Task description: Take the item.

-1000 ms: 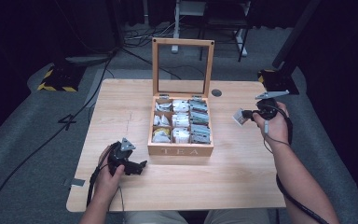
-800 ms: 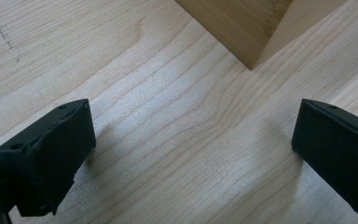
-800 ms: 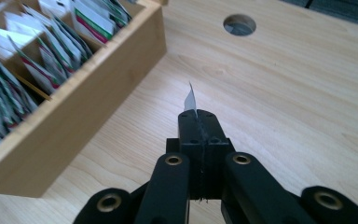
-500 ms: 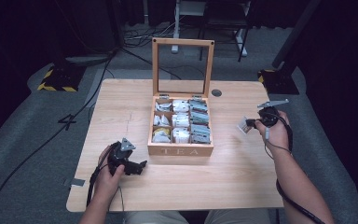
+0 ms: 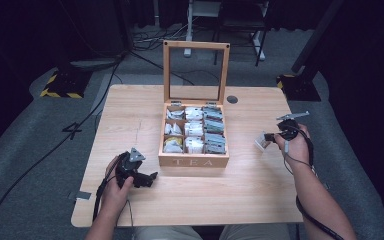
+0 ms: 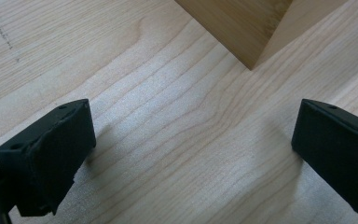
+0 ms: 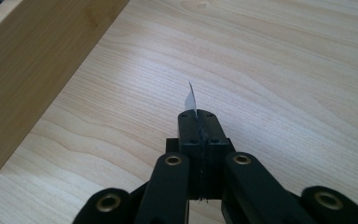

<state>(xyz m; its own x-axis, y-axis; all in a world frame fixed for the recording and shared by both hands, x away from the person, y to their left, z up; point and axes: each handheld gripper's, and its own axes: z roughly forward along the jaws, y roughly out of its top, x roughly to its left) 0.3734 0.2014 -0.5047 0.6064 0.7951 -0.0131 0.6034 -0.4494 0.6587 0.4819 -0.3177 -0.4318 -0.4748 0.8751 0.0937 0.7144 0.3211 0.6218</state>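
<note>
A wooden tea box marked TEA stands mid-table with its glass lid upright; several tea bags fill its compartments. My right gripper hovers low over the table right of the box, shut on a white tea bag. In the right gripper view the closed jaws pinch the tea bag, whose thin edge sticks out past the tips. My left gripper rests on the table at the box's front left, open. In the left gripper view its jaws stand wide apart over bare wood, the box corner just ahead.
The wooden table has a round cable hole behind the box at the right. The box side wall runs along the left of the right gripper view. Cables and stand legs lie on the floor beyond the table.
My right gripper has carried the tea bag down and toward the person, away from the box's upper right. The left gripper has stayed put.
</note>
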